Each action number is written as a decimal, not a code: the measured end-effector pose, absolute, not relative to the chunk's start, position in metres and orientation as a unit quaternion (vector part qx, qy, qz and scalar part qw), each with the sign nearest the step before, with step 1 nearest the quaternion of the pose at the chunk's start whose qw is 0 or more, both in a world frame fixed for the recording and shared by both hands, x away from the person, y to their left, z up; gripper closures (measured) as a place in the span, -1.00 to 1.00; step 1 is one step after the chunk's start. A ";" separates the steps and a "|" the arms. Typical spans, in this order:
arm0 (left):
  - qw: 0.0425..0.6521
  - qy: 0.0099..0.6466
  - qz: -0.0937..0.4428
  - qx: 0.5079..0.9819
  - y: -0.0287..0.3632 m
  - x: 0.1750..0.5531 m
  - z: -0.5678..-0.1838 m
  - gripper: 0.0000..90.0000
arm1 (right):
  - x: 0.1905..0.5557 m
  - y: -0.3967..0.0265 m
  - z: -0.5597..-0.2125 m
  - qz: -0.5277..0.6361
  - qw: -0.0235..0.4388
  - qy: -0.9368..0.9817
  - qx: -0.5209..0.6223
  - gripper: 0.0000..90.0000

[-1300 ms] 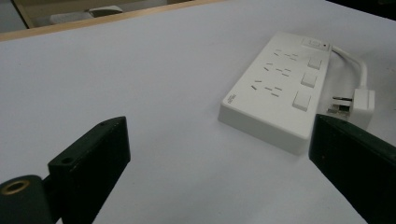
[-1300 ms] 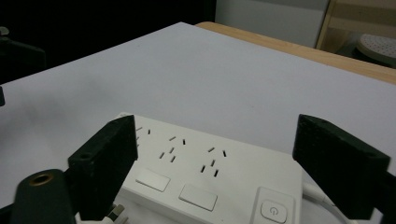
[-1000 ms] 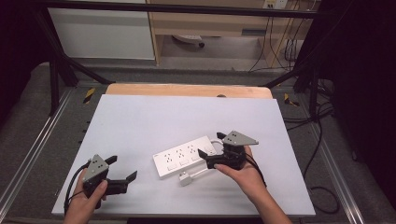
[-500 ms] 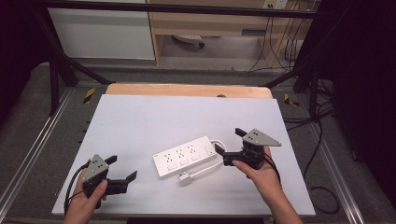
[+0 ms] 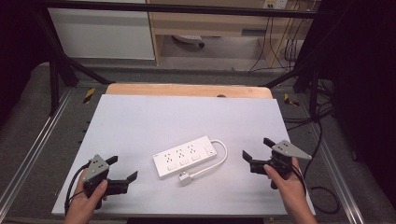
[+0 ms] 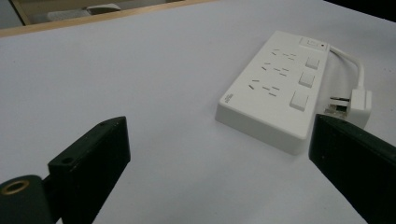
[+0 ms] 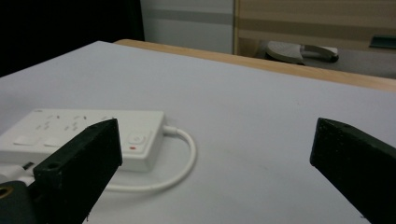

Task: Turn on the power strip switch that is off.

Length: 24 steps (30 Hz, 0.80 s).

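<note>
A white power strip (image 5: 185,156) lies flat near the middle of the white table (image 5: 177,116), its cable (image 5: 219,161) looping round to a white plug (image 5: 186,178) in front of it. The strip (image 6: 275,88) and plug (image 6: 357,105) appear past the left gripper's jaws; the strip (image 7: 84,135) and cable (image 7: 182,158) appear in the right gripper view. My left gripper (image 5: 122,168) rests at the front left, open and empty, left of the strip. My right gripper (image 5: 256,150) stands open and empty to the right of the cable, apart from it.
A wooden strip (image 5: 187,89) runs along the table's far edge. Metal rails (image 5: 42,140) flank the table. Cables (image 5: 322,140) hang at the right. Bare table surface lies behind the power strip.
My right gripper has drawn back to the right, away from the plug and cable, and stands open. The left gripper has stayed put.
</note>
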<state>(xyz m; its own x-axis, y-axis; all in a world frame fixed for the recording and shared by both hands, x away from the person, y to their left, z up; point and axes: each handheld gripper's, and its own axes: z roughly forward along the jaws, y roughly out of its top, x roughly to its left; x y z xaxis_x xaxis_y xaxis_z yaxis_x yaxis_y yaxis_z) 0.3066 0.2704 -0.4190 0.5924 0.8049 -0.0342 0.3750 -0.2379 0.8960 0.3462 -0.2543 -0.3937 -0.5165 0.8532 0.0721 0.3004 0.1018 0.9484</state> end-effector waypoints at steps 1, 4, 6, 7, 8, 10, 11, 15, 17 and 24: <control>0.477 0.391 0.226 0.754 0.271 0.307 -0.419 -0.88 | 0.345 -0.260 -0.397 0.522 0.265 0.693 0.420 -0.94; 0.477 0.392 0.226 0.754 0.270 0.307 -0.419 -0.88 | 0.342 -0.275 -0.405 0.513 0.267 0.691 0.434 -0.94; 0.476 0.391 0.225 0.754 0.270 0.307 -0.419 -0.88 | 0.340 -0.284 -0.409 0.510 0.267 0.689 0.439 -0.93; 0.476 0.392 0.225 0.754 0.270 0.307 -0.420 -0.88 | 0.340 -0.288 -0.412 0.509 0.268 0.689 0.442 -0.92; 0.476 0.392 0.225 0.754 0.270 0.307 -0.420 -0.88 | 0.339 -0.291 -0.414 0.507 0.268 0.688 0.444 -0.92; 0.476 0.392 0.225 0.754 0.270 0.307 -0.420 -0.88 | 0.338 -0.296 -0.419 0.506 0.270 0.687 0.446 -0.92; 0.476 0.392 0.225 0.754 0.270 0.307 -0.420 -0.88 | 0.338 -0.298 -0.422 0.504 0.271 0.688 0.446 -0.92; 0.476 0.392 0.225 0.754 0.270 0.307 -0.419 -0.88 | 0.337 -0.302 -0.433 0.500 0.267 0.688 0.454 -0.91; 0.477 0.391 0.225 0.754 0.270 0.307 -0.419 -0.88 | 0.338 -0.302 -0.437 0.499 0.262 0.691 0.453 -0.91; 0.478 0.390 0.225 0.754 0.270 0.306 -0.419 -0.88 | 0.338 -0.297 -0.447 0.490 0.253 0.704 0.448 -0.91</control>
